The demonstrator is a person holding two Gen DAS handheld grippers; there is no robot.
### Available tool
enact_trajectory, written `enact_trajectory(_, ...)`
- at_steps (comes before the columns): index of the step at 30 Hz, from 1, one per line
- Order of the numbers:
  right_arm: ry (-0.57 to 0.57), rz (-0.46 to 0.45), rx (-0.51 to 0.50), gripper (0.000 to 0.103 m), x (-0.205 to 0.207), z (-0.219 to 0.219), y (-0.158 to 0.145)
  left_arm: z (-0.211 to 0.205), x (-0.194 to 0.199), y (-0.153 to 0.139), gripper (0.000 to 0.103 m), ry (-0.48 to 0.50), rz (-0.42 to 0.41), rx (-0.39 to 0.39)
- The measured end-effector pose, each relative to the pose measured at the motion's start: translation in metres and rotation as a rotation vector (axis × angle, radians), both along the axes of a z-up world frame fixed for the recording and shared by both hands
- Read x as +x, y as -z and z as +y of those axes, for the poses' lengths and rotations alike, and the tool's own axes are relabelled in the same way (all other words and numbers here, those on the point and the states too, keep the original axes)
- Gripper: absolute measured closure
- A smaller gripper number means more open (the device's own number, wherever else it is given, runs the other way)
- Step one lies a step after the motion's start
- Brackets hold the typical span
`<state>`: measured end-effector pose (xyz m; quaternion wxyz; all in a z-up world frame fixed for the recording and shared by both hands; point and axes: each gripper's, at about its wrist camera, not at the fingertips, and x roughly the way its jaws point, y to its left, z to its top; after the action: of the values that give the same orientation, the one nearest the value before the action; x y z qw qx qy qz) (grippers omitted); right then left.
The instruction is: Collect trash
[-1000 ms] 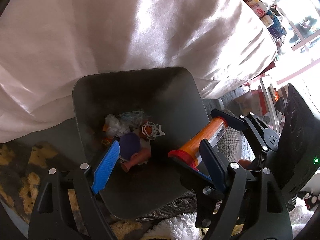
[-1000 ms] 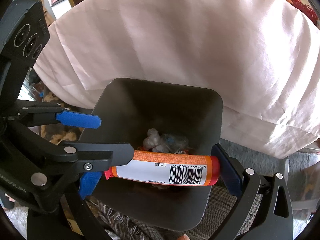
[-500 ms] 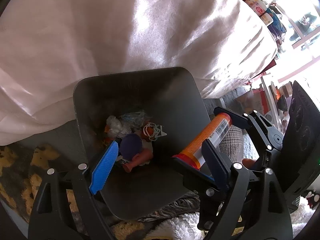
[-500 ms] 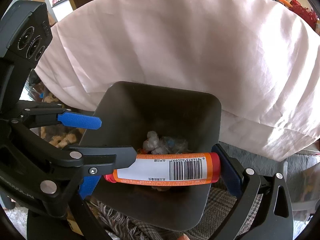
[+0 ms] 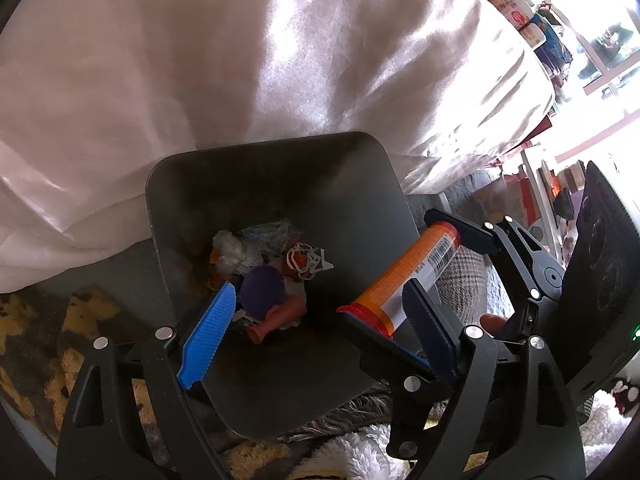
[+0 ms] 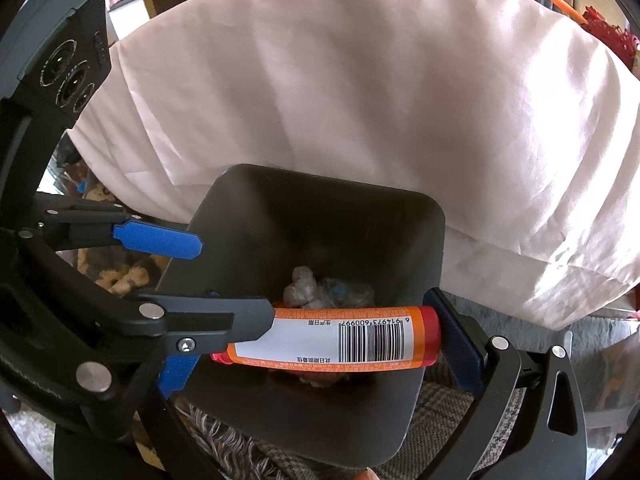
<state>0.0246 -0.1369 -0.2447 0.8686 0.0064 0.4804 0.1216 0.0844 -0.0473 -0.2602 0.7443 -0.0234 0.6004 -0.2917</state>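
Note:
An orange tube (image 6: 320, 338) with a white barcode label and red ends lies crosswise over the dark bin (image 6: 434, 240). My right gripper (image 6: 316, 340) is shut on it end to end. In the left wrist view the same tube (image 5: 404, 276) hangs over the bin's (image 5: 360, 168) right side. My left gripper (image 5: 318, 292) is open above the bin's near edge with nothing between its blue pads. Its right finger crosses in front of the tube. Crumpled trash (image 5: 264, 276) lies at the bin's bottom.
A pale pink cloth (image 5: 240, 60) drapes over a large shape right behind the bin. A yellow-and-dark patterned rug (image 5: 48, 320) lies to the left, plaid fabric (image 5: 464, 276) to the right, white fluffy fabric (image 5: 352, 456) at the front. Cluttered shelves (image 5: 532, 20) stand far right.

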Motion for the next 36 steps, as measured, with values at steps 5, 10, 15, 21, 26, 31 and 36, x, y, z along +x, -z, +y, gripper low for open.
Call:
enact_trajectory(5, -0.001, -0.002, -0.003, 0.002, -0.001, 0.000, 0.000, 0.000, 0.000, 0.002, 0.021, 0.004, 0.007, -0.005)
enact_trajectory(10, -0.009, -0.004, -0.012, 0.002, -0.004, 0.002, 0.000, -0.001, 0.000, 0.002, 0.020, 0.005, 0.005, 0.003)
enact_trajectory(15, -0.010, -0.010, -0.017, 0.002, -0.004, 0.003, 0.001, -0.003, -0.002, 0.003, 0.019, 0.015, 0.008, 0.004)
enact_trajectory(21, -0.025, -0.026, -0.019, 0.002, -0.005, 0.007, -0.001, 0.002, 0.001, 0.002, 0.018, -0.013, -0.007, 0.002)
enact_trajectory(26, -0.043, -0.056, -0.024, 0.002, -0.006, 0.011, -0.007, 0.004, 0.006, 0.000, 0.019, -0.006, -0.019, 0.040)
enact_trajectory(31, -0.051, -0.065, -0.015, 0.003, -0.005, 0.014, -0.009, 0.001, 0.006, 0.008, 0.019, 0.024, 0.005, 0.044)
enact_trajectory(36, -0.064, -0.075, -0.021, 0.003, -0.005, 0.016, -0.013, 0.002, 0.009, 0.014, 0.019, 0.011, 0.017, 0.052)
